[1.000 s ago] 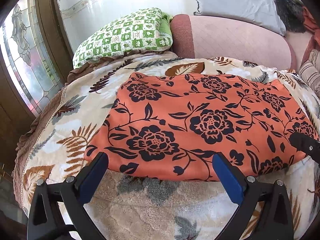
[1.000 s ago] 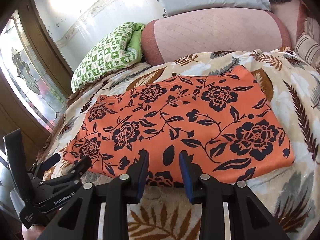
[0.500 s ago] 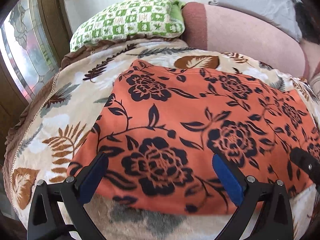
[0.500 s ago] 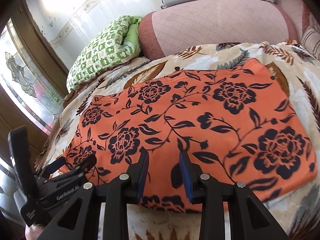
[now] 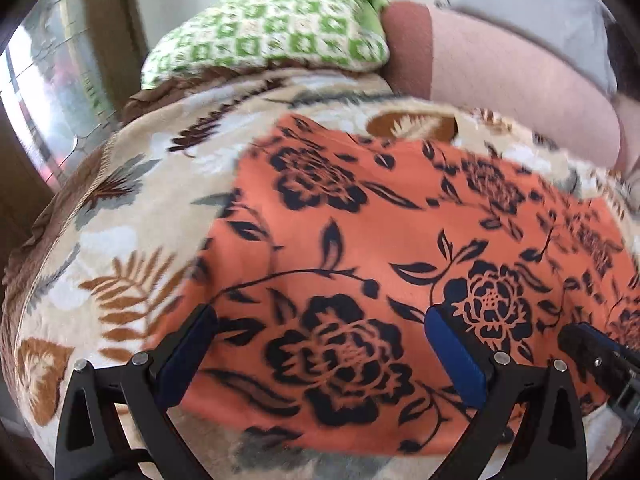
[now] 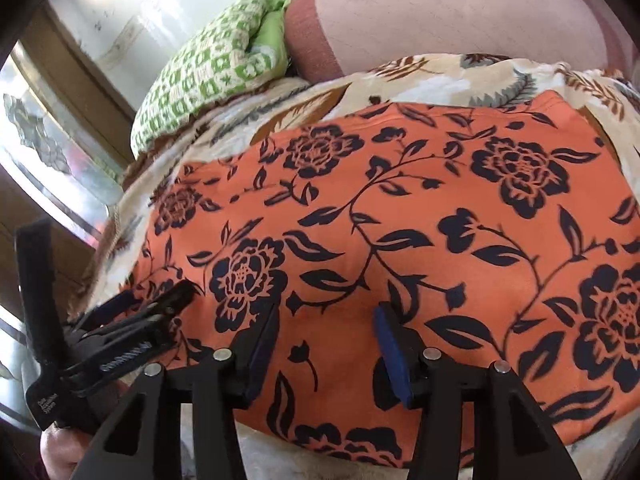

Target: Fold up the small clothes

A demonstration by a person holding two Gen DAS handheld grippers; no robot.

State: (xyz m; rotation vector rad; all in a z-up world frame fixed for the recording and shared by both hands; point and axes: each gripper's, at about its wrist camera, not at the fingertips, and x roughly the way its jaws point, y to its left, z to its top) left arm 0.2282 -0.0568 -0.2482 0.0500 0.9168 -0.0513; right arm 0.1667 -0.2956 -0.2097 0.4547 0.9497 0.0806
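Note:
An orange cloth with a black flower print (image 5: 380,248) lies flat on a leaf-patterned blanket (image 5: 120,240); it also shows in the right wrist view (image 6: 420,220). My left gripper (image 5: 320,332) is wide open, low over the cloth's near left part. My right gripper (image 6: 326,324) is open with a narrower gap, over the cloth's near edge. The left gripper also shows in the right wrist view (image 6: 152,308) at the cloth's left corner. The right gripper's tip shows in the left wrist view (image 5: 580,344).
A green checked pillow (image 5: 272,28) and a pink bolster (image 5: 500,68) lie at the head of the bed, with a grey pillow (image 5: 532,0) behind. A stained-glass window (image 5: 44,92) stands at the left, beyond the bed's edge.
Both grippers have moved forward and down over the cloth's near edge. The right gripper's fingers have spread a little wider. The cloth has not moved.

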